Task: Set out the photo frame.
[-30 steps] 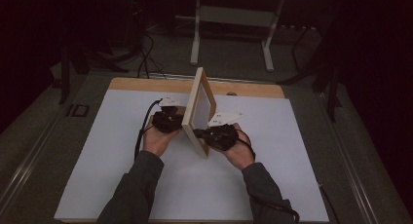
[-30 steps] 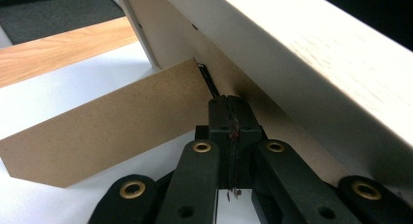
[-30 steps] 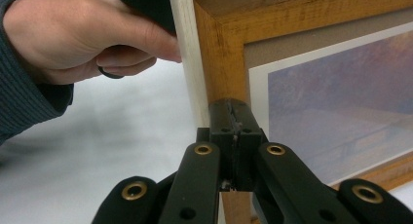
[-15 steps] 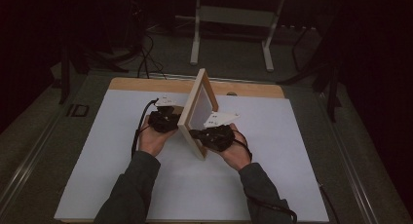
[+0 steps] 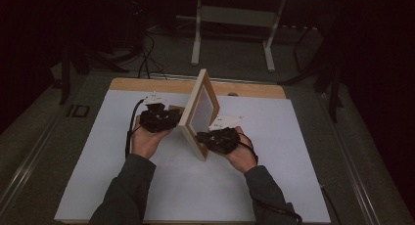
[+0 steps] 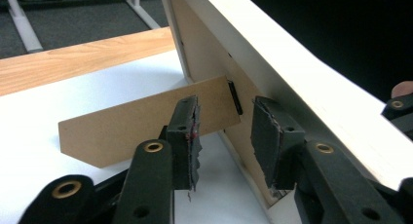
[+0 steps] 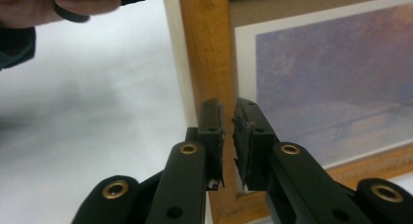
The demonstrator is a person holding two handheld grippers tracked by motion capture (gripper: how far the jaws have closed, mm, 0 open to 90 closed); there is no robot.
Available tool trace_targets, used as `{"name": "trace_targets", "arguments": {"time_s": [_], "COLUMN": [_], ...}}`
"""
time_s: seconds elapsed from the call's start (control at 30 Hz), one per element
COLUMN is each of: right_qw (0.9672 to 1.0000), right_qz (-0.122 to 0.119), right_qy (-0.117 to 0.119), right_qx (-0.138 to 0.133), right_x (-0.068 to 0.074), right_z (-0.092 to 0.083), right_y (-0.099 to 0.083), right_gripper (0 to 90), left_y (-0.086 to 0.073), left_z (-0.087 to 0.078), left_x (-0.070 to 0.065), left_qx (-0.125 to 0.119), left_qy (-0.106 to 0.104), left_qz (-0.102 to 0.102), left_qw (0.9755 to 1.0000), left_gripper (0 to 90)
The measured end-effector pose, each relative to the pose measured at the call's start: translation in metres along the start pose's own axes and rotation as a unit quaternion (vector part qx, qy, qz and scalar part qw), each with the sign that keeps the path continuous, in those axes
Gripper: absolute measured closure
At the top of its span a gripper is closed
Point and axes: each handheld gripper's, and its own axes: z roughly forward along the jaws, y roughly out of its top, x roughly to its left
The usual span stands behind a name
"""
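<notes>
Flanking upright picture frame (image 5: 198,115), both tongs parted.

In the left gripper view, the upper part of the wooden picture frame with its brown backing (image 6: 214,63) is cut off by the top edge. In the right gripper view, the purple printed picture (image 7: 331,78) is blurred and cut at the right edge. In the high view, the jaws of the right gripper (image 5: 208,137) are hidden against the frame.

Both forearms wear dark grey-green long sleeves (image 5: 128,186). Each hand carries a black gripper: the left gripper (image 5: 159,118) and the right gripper (image 5: 219,139) have a pale three-cornered top plate, a trailing black cable, brass-ringed rivets and worn black jaw pads.
</notes>
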Motion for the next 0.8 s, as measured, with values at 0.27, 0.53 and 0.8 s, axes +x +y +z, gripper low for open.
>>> {"name": "trace_targets", "arguments": {"time_s": [0.27, 0.53, 0.8], "right_qw": [0.9999, 0.9996, 0.9992], "right_qz": [0.012, 0.021, 0.032], "right_qy": [-0.007, -0.014, -0.024], "right_qx": [0.004, 0.01, 0.009], "right_x": [-0.007, -0.01, -0.015], "right_z": [-0.004, -0.005, -0.007], "right_y": [-0.007, -0.013, -0.018], "right_gripper": [74.3, 70.6, 67.8], "left_y": [0.001, 0.003, 0.005], "left_z": [-0.018, -0.034, -0.042], "left_x": [-0.001, -0.005, -0.015], "left_qx": [-0.018, -0.042, -0.062], "left_qy": [-0.006, -0.015, -0.024], "left_qz": [-0.013, -0.026, -0.04], "left_qw": [0.9997, 0.9987, 0.997], "left_gripper": [53.5, 50.1, 47.0]}}
